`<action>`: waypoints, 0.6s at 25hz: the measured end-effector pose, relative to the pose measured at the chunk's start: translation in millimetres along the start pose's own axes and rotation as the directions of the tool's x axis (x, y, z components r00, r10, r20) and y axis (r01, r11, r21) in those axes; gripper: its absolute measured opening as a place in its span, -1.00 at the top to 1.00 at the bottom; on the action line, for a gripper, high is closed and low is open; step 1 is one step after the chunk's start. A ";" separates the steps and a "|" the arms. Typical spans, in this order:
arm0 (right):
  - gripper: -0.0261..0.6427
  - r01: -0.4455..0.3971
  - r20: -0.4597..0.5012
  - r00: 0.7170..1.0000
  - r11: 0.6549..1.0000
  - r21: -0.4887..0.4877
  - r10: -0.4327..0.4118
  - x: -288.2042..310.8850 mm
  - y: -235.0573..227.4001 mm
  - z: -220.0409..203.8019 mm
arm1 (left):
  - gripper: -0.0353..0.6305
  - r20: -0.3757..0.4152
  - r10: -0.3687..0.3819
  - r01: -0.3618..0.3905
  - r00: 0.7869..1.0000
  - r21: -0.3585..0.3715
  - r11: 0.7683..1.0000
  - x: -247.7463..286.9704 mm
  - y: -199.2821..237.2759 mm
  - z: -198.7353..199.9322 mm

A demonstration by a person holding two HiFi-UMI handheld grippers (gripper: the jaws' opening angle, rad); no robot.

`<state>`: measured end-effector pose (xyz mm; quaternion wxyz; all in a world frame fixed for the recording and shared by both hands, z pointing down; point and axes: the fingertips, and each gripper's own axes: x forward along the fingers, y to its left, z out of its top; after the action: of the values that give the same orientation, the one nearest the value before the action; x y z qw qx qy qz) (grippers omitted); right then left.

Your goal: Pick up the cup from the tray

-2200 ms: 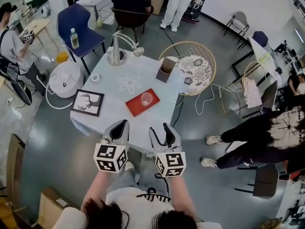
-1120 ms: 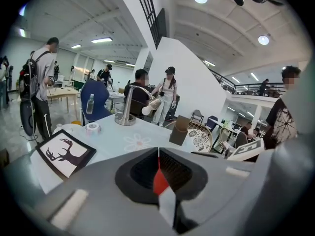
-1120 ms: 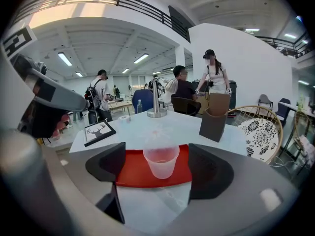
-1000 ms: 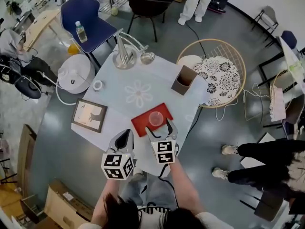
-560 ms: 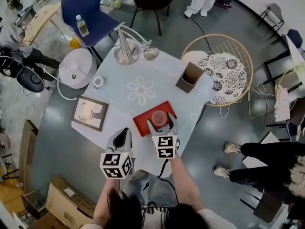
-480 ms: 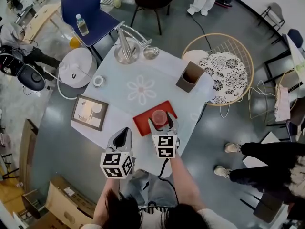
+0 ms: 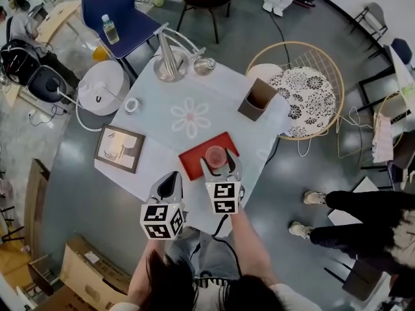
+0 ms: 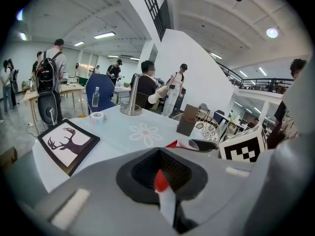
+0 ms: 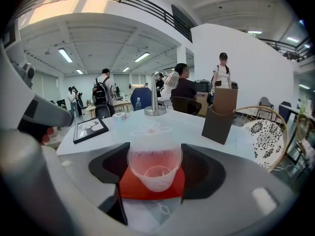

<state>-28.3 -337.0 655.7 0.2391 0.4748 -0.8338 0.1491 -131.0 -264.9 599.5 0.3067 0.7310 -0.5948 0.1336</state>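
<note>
the right gripper [image 9: 155,167], in its own view alone, shows just-closing fingers [image 9: 203,171] touching the cup [image 9: 155,175].

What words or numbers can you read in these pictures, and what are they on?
No words or numbers can be read anywhere.
The marker cubes show black-and-white squares, no letters.
The bottle label is too small to read.
The cup has squiggly marks under its rim, not letters.
The framed picture shows a deer, no text.
</note>
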 end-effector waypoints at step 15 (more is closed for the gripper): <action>-0.12 0.088 0.009 0.996 0.995 0.040 -0.088 -47.7 -41.2 -3.6 | 0.89 -0.026 -0.099 0.100 0.995 0.052 0.994 8.6 -48.0 -4.7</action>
<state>29.0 -321.7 633.9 0.2315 0.5164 -0.8103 0.1523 -82.3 -263.9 594.0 0.3004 0.7659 -0.5503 0.1424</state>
